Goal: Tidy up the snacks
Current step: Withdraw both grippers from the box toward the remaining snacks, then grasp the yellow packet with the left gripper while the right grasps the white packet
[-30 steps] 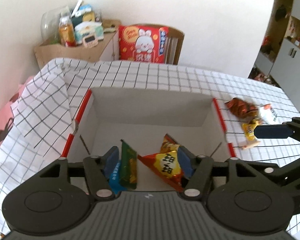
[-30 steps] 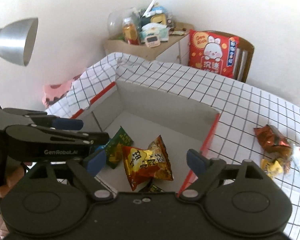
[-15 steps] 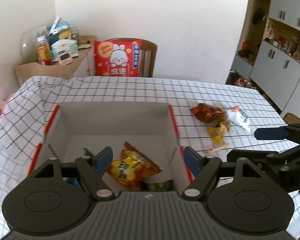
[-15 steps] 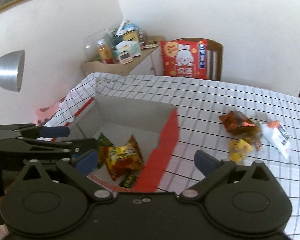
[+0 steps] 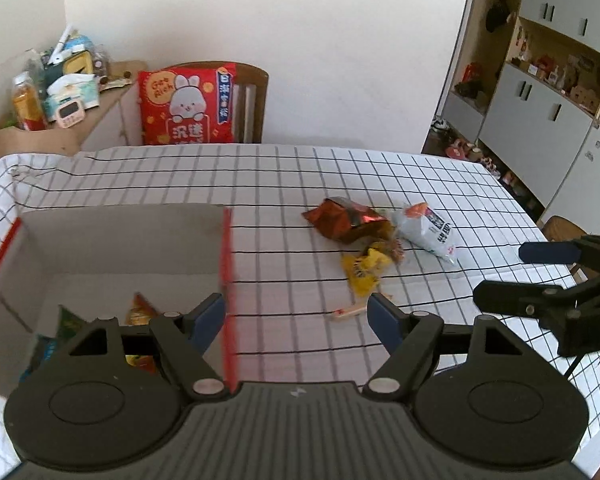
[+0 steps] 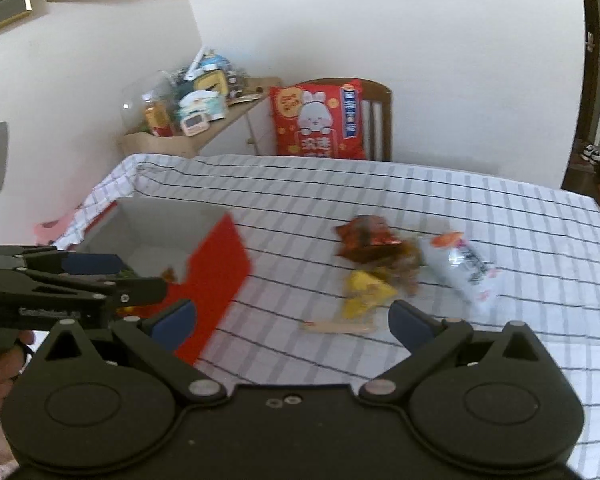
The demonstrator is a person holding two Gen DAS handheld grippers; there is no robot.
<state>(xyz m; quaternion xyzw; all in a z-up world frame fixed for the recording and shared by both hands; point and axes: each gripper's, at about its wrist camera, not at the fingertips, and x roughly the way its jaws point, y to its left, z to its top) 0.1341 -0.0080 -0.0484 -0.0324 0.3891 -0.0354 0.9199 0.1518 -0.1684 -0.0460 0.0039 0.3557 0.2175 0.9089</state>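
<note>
A table covered with a white checked cloth (image 5: pixel 300 168) was seen from two hand-held grippers. The left gripper (image 5: pixel 298 316) was held with its blue-padded jaws spread wide and nothing between them; it hung over the right-hand wall of a cardboard box (image 5: pixel 112 240) with red edges. Inside the box, a few snack packets (image 5: pixel 140 312) in green, orange and yellow were partly hidden behind the gripper's body.

The right gripper (image 6: pixel 292 322) was likewise held fully apart and empty, pointed toward a small heap of snacks lying on the cloth, well apart from the box. In that heap a crumpled red-brown packet (image 5: pixel 348 222) was seen touching a white packet (image 5: pixel 428 232) on its right, with a yellow packet (image 5: pixel 364 266) just in front of them. A thin pale stick-shaped snack (image 5: pixel 350 312) lay nearest the grippers. The right wrist view was blurred.

Behind the table, a red cushion with a rabbit (image 5: pixel 188 106) was propped on a wooden chair (image 5: pixel 252 100).
</note>
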